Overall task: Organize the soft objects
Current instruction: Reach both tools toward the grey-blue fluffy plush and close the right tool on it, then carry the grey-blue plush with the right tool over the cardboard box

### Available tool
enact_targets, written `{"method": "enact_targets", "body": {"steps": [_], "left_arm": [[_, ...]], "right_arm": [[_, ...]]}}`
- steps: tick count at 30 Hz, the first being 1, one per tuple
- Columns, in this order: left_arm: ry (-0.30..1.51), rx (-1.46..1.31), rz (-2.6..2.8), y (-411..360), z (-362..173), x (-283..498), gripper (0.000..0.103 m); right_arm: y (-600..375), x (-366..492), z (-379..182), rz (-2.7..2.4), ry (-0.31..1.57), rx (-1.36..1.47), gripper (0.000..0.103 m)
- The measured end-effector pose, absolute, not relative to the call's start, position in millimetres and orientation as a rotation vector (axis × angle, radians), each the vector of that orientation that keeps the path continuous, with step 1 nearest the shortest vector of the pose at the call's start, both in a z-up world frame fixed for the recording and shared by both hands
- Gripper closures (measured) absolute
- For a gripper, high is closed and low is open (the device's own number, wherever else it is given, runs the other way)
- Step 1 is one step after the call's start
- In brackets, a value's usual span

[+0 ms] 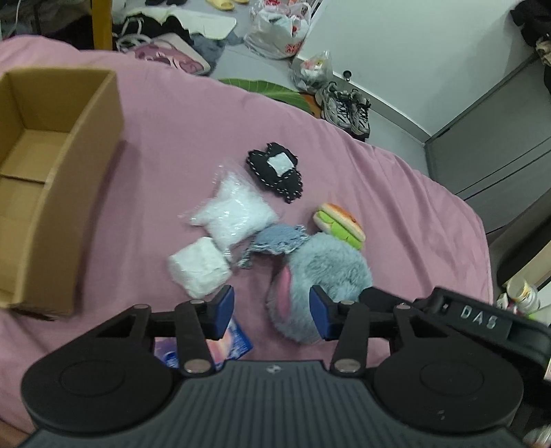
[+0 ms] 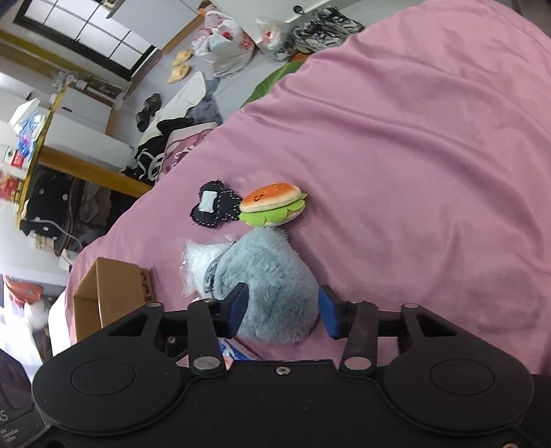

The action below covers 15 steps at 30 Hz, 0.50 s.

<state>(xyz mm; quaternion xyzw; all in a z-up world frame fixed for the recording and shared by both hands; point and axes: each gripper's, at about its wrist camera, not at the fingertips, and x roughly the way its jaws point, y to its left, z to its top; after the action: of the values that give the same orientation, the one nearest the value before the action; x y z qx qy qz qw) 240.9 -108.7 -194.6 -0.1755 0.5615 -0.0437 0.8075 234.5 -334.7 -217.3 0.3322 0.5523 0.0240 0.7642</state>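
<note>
On the pink bed sheet [image 1: 396,193] lies a heap of soft things. A fluffy blue-grey plush [image 1: 327,268] with a pink ear lies partly between the fingers of my open left gripper [image 1: 272,312]. Beyond it are a burger plush [image 1: 339,224], a blue knitted cloth [image 1: 279,237], a clear bag of white filling [image 1: 234,213], a white tissue pack [image 1: 199,267] and a black stitched cloth [image 1: 275,172]. My right gripper [image 2: 284,310] is open and straddles the fluffy plush [image 2: 268,275]; the burger plush [image 2: 272,203] lies just past it.
An open, empty cardboard box [image 1: 86,144] stands on the bed to the left, also seen as the box [image 2: 110,293]. A blue packet [image 1: 237,341] lies under my left gripper. Past the bed edge the floor holds shoes [image 1: 347,107], plastic bags [image 1: 275,31] and clothes.
</note>
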Motion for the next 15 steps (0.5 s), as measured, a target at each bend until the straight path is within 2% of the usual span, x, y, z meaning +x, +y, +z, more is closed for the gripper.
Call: {"method": "enact_targets", "body": {"steps": [7, 10, 12, 15], "left_arm": [[1.265, -0.465, -0.100, -115.2, -219.8, 266.0, 0.062], [1.313, -0.506, -0.086, -115.8, -231.6, 272.2, 0.071], [1.338, -0.556, -0.084, -114.6, -237.0, 275.9, 0.082], [1.351, -0.582, -0.068, -115.7, -234.5, 278.9, 0.085]], "right_arm": [[-335.6, 243.6, -234.5, 0.020, 1.247, 0.775, 0.065], [-336.3, 246.9, -241.3, 0.009, 1.269, 0.795, 0.070], [-337.4, 248.3, -243.7, 0.006, 1.283, 0.813, 0.076], [-335.9, 249.3, -237.9, -0.004, 1.283, 0.799, 0.082]]}}
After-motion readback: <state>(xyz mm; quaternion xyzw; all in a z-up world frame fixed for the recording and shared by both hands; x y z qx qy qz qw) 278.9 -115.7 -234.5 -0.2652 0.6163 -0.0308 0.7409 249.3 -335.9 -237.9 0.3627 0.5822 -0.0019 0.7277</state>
